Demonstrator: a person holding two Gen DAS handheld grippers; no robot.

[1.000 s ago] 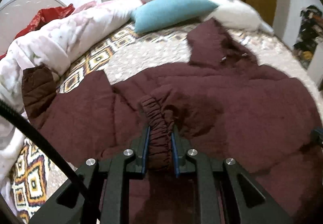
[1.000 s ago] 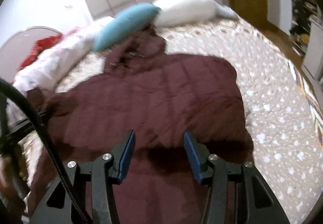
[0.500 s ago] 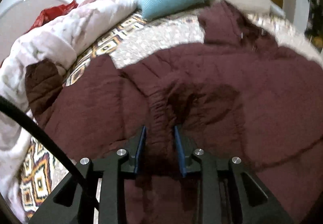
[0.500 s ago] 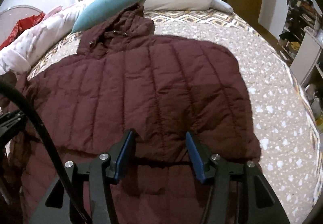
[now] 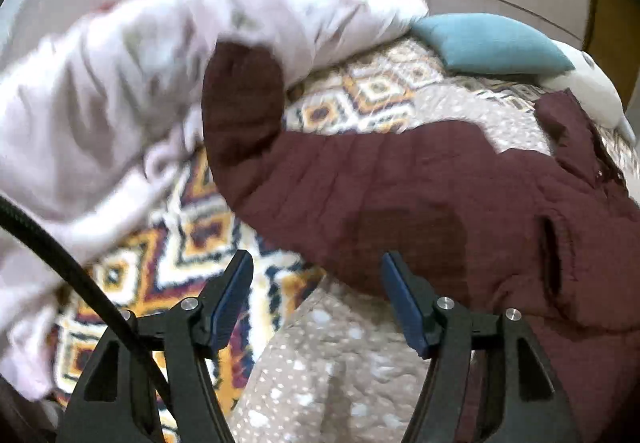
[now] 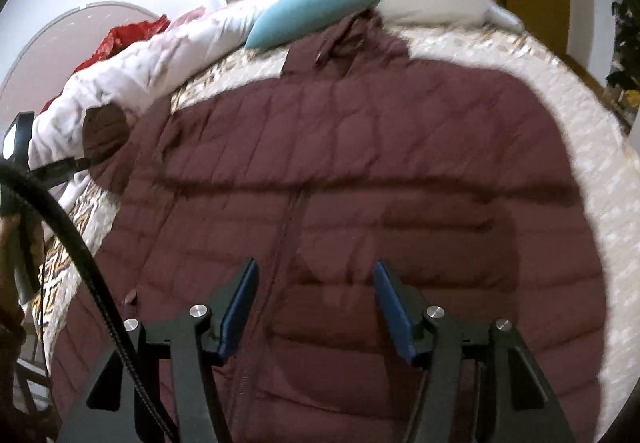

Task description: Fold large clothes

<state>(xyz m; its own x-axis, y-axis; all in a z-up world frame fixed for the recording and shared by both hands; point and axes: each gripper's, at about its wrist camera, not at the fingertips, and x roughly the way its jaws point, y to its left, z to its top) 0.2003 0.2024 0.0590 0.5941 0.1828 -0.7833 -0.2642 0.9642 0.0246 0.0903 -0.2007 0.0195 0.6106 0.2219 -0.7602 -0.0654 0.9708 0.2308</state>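
While the wide bed with its speckled beige and diamond-patterned cover (image 6: pixel 592 147) is taking up most of the room, the big quilted maroon hooded jacket (image 6: pixel 360 171) is lying spread flat across it, hood toward the long teal pillow (image 6: pixel 320 9). A rumpled pale pink duvet (image 5: pixel 112 83) is bunching along the far side, against the jacket's brown-lined cuff (image 5: pixel 244 95). The left gripper (image 5: pixel 316 295), which was pinching the jacket's gathered cuff 1 second ago, is now hanging over bare cover beside the sleeve, its jaws opening with nothing between them. The right gripper (image 6: pixel 314 297) is hovering above the jacket's zip line, jaws also opening and empty. The sleeve looks placed; I would guess a fresh grab for the next fold is coming.
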